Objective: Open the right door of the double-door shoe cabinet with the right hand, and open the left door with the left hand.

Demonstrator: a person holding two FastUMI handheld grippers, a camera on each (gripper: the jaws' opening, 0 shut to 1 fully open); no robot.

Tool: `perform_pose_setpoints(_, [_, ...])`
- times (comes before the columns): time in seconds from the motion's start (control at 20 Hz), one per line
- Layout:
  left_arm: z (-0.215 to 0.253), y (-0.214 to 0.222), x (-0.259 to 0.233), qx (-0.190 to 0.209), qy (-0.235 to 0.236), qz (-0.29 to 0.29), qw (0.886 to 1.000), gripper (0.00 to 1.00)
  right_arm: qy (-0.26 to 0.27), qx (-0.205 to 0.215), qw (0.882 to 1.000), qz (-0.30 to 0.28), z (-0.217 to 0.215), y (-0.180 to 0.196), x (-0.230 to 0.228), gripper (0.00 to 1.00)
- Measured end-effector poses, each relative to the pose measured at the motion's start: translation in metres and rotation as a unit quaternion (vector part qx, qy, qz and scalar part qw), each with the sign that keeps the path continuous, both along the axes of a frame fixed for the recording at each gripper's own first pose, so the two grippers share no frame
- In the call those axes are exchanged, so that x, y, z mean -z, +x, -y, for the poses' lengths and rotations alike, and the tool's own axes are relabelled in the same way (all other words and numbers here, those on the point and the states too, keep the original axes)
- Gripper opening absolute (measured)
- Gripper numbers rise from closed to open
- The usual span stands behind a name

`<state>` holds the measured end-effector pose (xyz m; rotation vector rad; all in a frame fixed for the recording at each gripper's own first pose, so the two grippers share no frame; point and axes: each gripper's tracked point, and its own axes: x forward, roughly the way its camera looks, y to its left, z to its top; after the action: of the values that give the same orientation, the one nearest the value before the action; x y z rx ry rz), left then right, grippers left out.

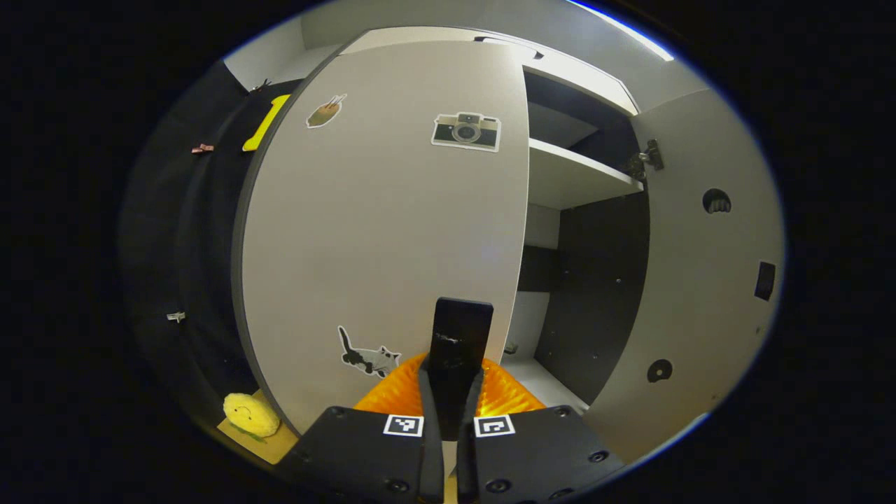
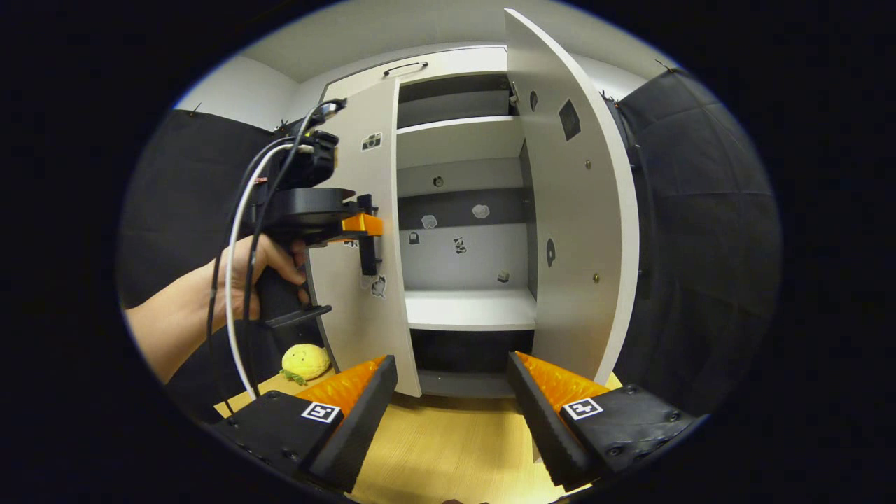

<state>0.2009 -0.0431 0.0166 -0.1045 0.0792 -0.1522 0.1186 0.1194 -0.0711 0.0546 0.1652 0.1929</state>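
The shoe cabinet (image 2: 458, 231) is sitting on the wooden counter (image 2: 448, 448) with the right door (image 2: 570, 210) already swung wide open, so you can look straight in at the shelves. The left door (image 2: 367, 245) is only barely off the frame, pretty much closed.

From the right gripper view, the right claw (image 2: 451, 413) is released, fingers spread far apart with nothing between them, hanging back in front of the open cabinet. That same view catches the left claw (image 2: 367, 248) from the side: a hand (image 2: 262, 269) wrapped around its grip, cables trailing off it, fingertips up against the dark vertical handle (image 2: 366, 241) on the left door's free edge.

The left gripper view gives the close-up. The left claw (image 1: 455, 392) is clenched on that dark handle (image 1: 458, 343), a finger pressing on each side of it. Here the left door (image 1: 385, 231) takes up most of the picture, and you can make out its stickers: a camera sticker (image 1: 467, 131), a cat sticker (image 1: 367, 357), and a small brownish one I can't identify near the top. The right door (image 1: 707, 280) shows its inner face off to the side.

Both views have a yellow plush toy (image 2: 304, 362) on the counter, just left of the cabinet's base.
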Motion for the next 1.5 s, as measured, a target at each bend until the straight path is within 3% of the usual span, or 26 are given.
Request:
perform_pose_setpoints(0.4, [-0.02, -0.038, -0.003, 0.029, -0.013, 0.007, 0.999, 0.12, -0.003, 0.039, 0.999, -0.002, -0.017, -0.016, 0.0, 0.99])
perform_pose_setpoints(0.45, [-0.023, -0.044, -0.003, 0.032, -0.019, 0.009, 0.999, 0.12, -0.006, 0.044, 0.999, 0.001, -0.02, -0.018, -0.001, 0.94])
perform_pose_setpoints(0.5, [-0.027, -0.052, -0.003, 0.034, -0.025, 0.011, 0.999, 0.12, -0.01, 0.048, 0.999, 0.004, -0.023, -0.02, -0.001, 0.99])
perform_pose_setpoints(0.7, [-0.048, -0.076, -0.004, 0.03, -0.03, 0.024, 0.999, 0.12, -0.015, 0.062, 0.998, 0.011, -0.032, -0.025, -0.006, 0.99])
perform_pose_setpoints(1.25, [-0.13, -0.119, -0.006, -0.023, -0.035, 0.027, 0.999, 0.1, -0.013, 0.067, 0.998, 0.002, -0.051, -0.023, 0.001, 0.99])
perform_pose_setpoints(1.3, [-0.138, -0.121, -0.006, -0.03, -0.033, 0.028, 0.999, 0.11, -0.013, 0.067, 0.998, 0.003, -0.052, -0.023, 0.0, 0.94])
perform_pose_setpoints(1.35, [-0.146, -0.122, -0.005, -0.038, -0.03, 0.028, 0.998, 0.11, -0.013, 0.068, 0.998, 0.004, -0.053, -0.023, 0.0, 0.99])
perform_pose_setpoints(1.5, [-0.179, -0.125, -0.005, -0.063, -0.023, 0.023, 0.997, 0.08, -0.014, 0.065, 0.998, 0.001, -0.058, -0.021, 0.002, 0.99])
